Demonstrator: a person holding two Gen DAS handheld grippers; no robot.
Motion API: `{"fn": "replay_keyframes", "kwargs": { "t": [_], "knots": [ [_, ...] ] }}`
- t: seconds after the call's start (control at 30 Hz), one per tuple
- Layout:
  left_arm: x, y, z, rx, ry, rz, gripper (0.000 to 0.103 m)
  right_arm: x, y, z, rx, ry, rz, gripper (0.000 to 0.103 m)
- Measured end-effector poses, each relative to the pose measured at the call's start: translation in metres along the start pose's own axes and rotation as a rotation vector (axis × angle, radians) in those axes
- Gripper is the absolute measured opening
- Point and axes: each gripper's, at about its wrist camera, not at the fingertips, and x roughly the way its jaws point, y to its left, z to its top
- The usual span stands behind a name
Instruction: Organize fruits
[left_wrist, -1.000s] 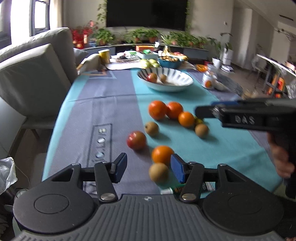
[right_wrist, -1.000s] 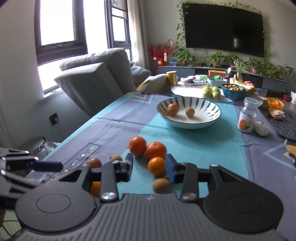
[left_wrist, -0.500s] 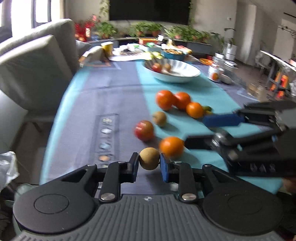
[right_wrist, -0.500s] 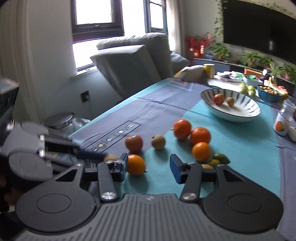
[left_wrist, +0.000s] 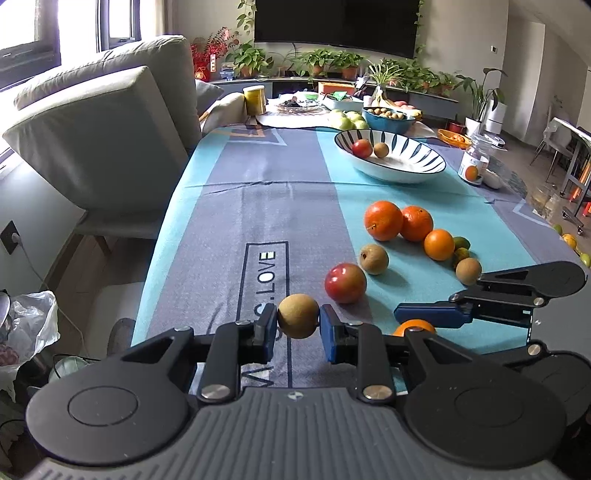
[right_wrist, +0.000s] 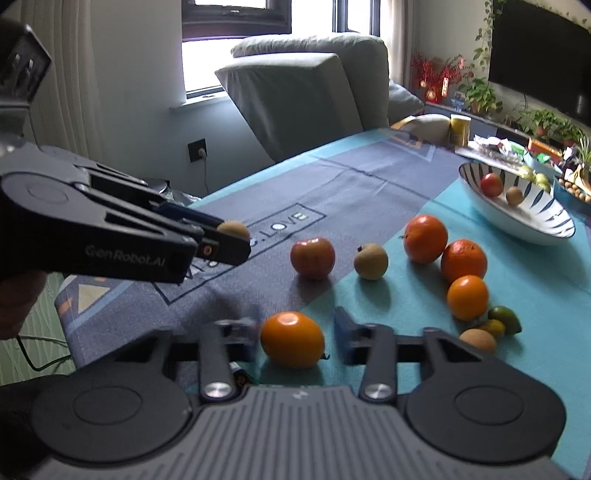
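My left gripper (left_wrist: 298, 325) is shut on a round brown fruit (left_wrist: 297, 316) and holds it above the tablecloth; it also shows in the right wrist view (right_wrist: 233, 229). My right gripper (right_wrist: 295, 338) is open around an orange (right_wrist: 292, 339) that lies on the cloth; the left pad is blurred. A red apple (left_wrist: 345, 283), another brown fruit (left_wrist: 373, 258) and three oranges (left_wrist: 383, 220) lie beyond. A striped white bowl (left_wrist: 406, 168) at the far end holds a red apple (left_wrist: 362, 148) and a brown fruit (left_wrist: 381, 149).
A grey sofa (left_wrist: 107, 122) stands against the table's left side. A small jar (left_wrist: 472, 166) stands right of the bowl. A yellow can (left_wrist: 255, 99), a blue bowl (left_wrist: 388, 120) and green fruits crowd the far end. Small green and brown fruits (right_wrist: 496, 325) lie by the oranges.
My left gripper has lifted the brown fruit off the cloth and pulled back left. My right gripper has swung left and come down around the near orange, jaws narrowing.
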Motion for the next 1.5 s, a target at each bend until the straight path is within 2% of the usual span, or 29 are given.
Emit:
{"fn": "replay_keyframes", "kwargs": {
  "t": [0.13,0.3,0.47,0.73,1.5],
  "knots": [
    [0.002,-0.003,0.003,0.002,-0.008,-0.006,0.023,-0.008,-0.004,0.001,0.008,-0.027,-0.04,0.002],
    [0.005,-0.01,0.012,0.012,-0.024,-0.017,0.023,-0.025,-0.027,0.01,0.086,-0.094,-0.148,0.0],
    [0.013,-0.023,0.03,0.033,-0.055,-0.05,0.023,-0.031,-0.055,0.019,0.16,-0.117,-0.226,0.0],
    [0.023,-0.028,0.036,0.022,-0.047,-0.057,0.023,-0.035,-0.069,-0.001,0.196,-0.101,-0.186,0.0],
    [0.025,-0.032,0.03,0.039,-0.035,-0.085,0.023,-0.049,-0.08,0.001,0.212,-0.13,-0.206,0.0]
  ]
}}
